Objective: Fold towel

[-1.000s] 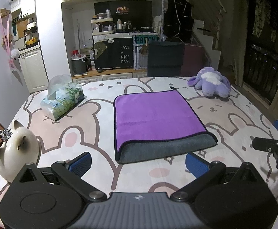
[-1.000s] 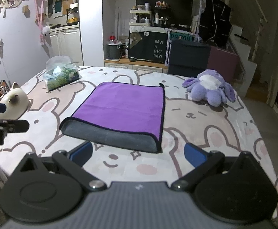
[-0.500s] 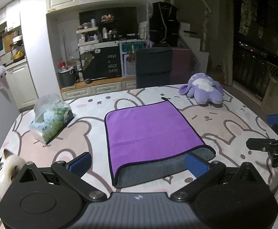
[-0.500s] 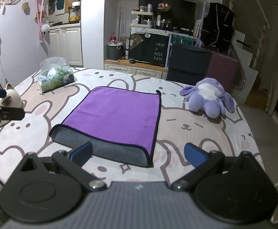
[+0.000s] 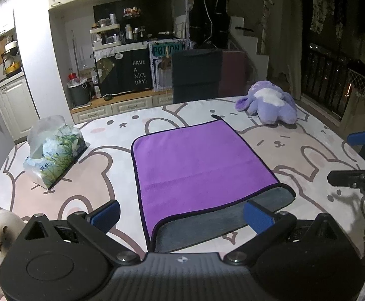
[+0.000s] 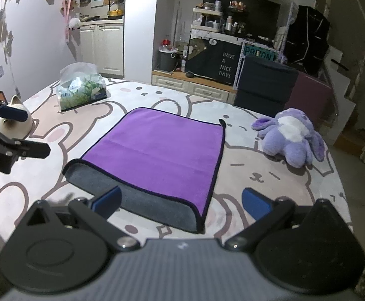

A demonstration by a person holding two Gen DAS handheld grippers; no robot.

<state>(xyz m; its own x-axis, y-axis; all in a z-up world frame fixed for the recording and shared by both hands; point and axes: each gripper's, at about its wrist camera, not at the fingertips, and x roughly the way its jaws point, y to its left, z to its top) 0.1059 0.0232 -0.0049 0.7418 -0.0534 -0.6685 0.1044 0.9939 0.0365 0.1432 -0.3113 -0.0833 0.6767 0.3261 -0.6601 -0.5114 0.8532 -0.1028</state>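
On the bunny-print tablecloth (image 5: 57, 195), the once-folded purple-and-grey microfibre towel (image 5: 197, 160) now lies nearer, at twelve o'clock; the left gripper (image 5: 181, 214) and right gripper (image 6: 181, 204) have advanced, spread and empty, ready for another fold.

Both grippers (image 5: 182, 215) closer to towel (image 5: 197, 160)

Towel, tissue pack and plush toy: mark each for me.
towel (image 5: 197, 158), left wrist view, middle of purple top layer
tissue pack (image 5: 57, 155), left wrist view, printed side
plush toy (image 6: 292, 138), right wrist view, body
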